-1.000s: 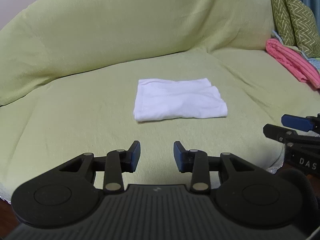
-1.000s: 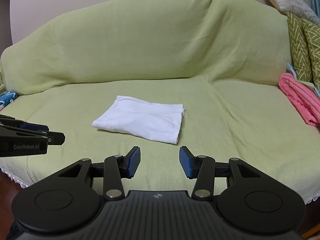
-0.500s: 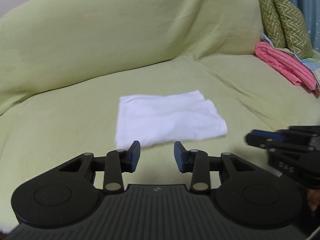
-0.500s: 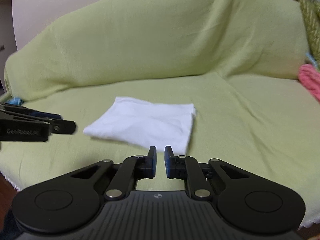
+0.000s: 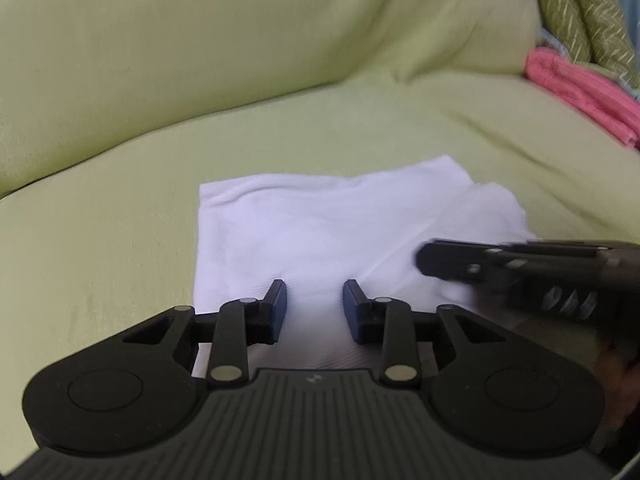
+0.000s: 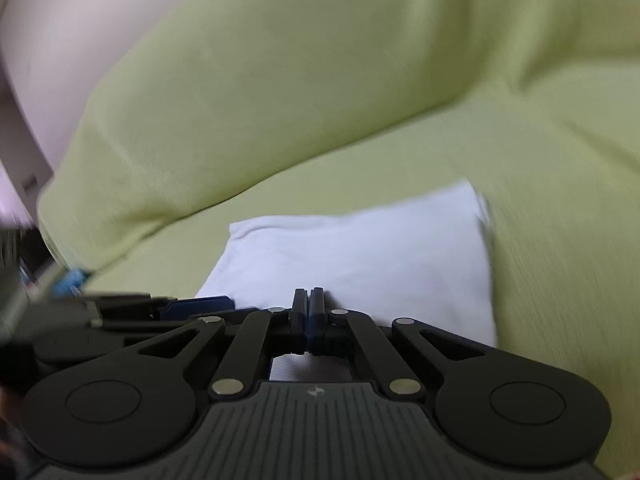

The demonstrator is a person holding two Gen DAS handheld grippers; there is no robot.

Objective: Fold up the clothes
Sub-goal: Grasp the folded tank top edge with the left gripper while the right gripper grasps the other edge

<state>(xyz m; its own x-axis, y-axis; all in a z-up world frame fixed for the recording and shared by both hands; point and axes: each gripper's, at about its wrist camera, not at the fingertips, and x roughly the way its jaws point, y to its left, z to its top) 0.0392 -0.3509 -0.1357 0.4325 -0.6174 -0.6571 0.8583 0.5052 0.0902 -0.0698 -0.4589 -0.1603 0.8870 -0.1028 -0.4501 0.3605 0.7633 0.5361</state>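
Firstly, left wrist view: a folded white cloth rectangle lying flat on the seat of a sofa draped in a pale green cover, the black left gripper over its near edge with blue-padded jaws apart and nothing between them, the right gripper reaching in from the right over the cloth, and a pink folded towel beside olive zigzag cushions at far right. Right wrist view, blurred: the same white cloth on the green cover, the right gripper with jaws closed together over the cloth's near edge, no fabric visibly caught between them, and the left gripper entering at lower left by the cloth's near left corner.

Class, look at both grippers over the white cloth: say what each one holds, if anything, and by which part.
Nothing is held. The left gripper is open above the white cloth; the right gripper is shut with nothing visible between its jaws.
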